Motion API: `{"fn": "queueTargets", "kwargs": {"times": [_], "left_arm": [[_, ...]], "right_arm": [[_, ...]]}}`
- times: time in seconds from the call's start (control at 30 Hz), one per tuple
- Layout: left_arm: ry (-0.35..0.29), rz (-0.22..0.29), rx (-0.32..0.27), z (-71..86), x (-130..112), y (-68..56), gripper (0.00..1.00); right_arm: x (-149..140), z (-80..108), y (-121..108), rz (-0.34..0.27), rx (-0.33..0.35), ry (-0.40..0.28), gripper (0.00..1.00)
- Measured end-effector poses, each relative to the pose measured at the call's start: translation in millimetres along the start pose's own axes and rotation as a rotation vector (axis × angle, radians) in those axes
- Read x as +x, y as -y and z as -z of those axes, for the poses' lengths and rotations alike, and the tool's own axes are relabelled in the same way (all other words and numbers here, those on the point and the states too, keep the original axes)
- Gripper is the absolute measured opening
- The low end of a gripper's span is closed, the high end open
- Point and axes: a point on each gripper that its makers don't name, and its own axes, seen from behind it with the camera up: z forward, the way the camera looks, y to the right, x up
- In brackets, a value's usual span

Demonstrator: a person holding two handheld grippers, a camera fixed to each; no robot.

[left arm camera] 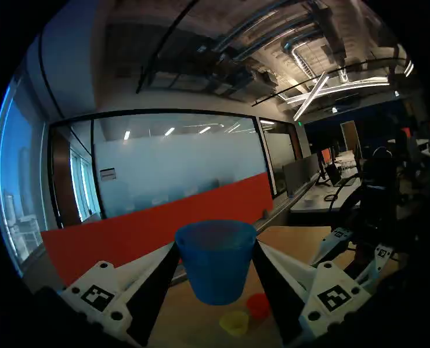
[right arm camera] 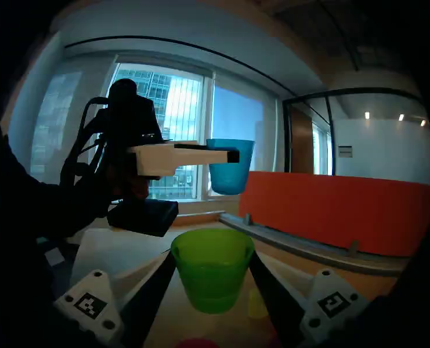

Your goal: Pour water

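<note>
- A pale wooden desk runs along a low red partition. Glass walls stand behind the partition, and tall windows look out on city buildings.
- A small red cup and a yellow cup stand close together on the desk, seen below the raised blue cup.
- The blue cup sits upright and lifted off the desk, with the jaws of the left gripper pinching it on both sides.
- The green cup is also upright and off the desk, pinched by the jaws of the right gripper.
- I cannot tell what is inside either cup.
- In the right gripper view the blue cup hangs higher than the green one and beyond it, level with the windows.
- A dark-sleeved hand holds the left gripper level, its fingers pointing across the right gripper view.
</note>
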Motion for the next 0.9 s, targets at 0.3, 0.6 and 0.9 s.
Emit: {"fn": "queueTargets", "kwargs": {"times": [0.3, 0.6, 0.9], "left_arm": [[0.0, 0.063, -0.006, -0.5, -2.4, 2.4, 0.85], [0.002, 0.107, -0.015, 3.6, -10.1, 5.1, 0.85], [0.007, 0.116, -0.031, 10.1, -22.4, 3.6, 0.85]], "right_arm": [[1.7, 0.4, 2.0, 0.004, -0.001, 0.005, 0.9], [2.4, 4.2, -3.3, 0.002, -0.017, 0.01, 0.9], [1.3, 10.5, -11.3, 0.007, -0.038, 0.024, 0.9]]}}
